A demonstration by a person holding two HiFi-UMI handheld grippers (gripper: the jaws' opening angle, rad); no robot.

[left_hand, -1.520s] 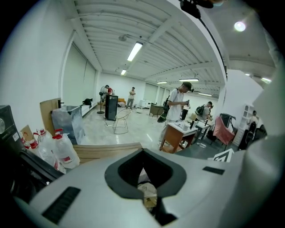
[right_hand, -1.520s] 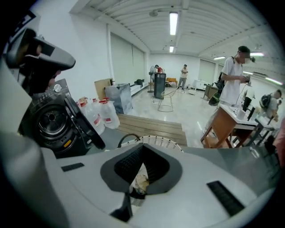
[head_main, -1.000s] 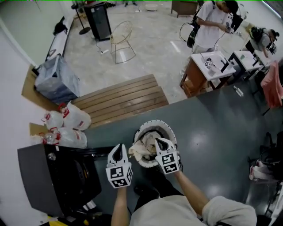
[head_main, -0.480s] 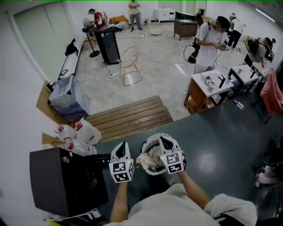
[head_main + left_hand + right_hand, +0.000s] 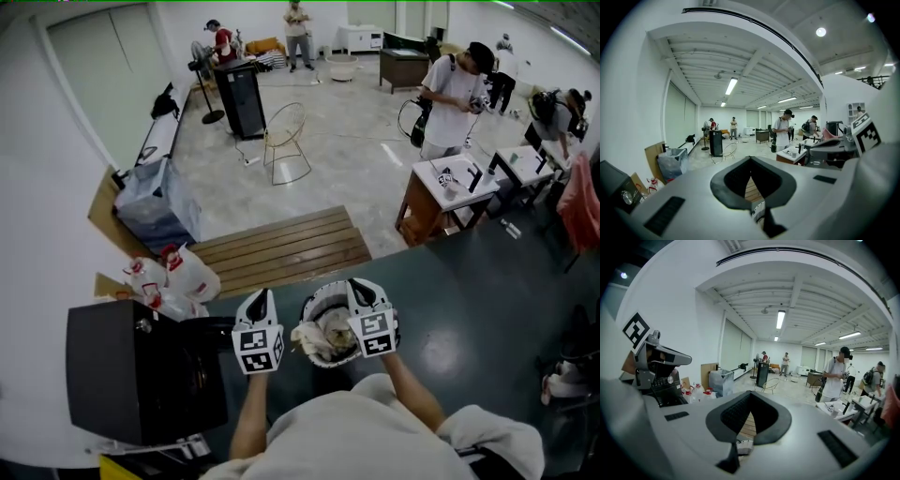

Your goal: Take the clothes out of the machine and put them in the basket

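Head view: over the last second both grippers have lifted clear of the load. My left gripper (image 5: 263,296) and right gripper (image 5: 362,289) hover over the basket (image 5: 309,307) at 6 o'clock, with the clothes (image 5: 323,337) heaped inside and the machine (image 5: 141,370) at 8 o'clock.
Left gripper view: left gripper (image 5: 751,161) jaws together, nothing between them.
Right gripper view: right gripper (image 5: 751,397) likewise closed and empty.
I judge this drop done; whether the machine holds more, I cannot tell.
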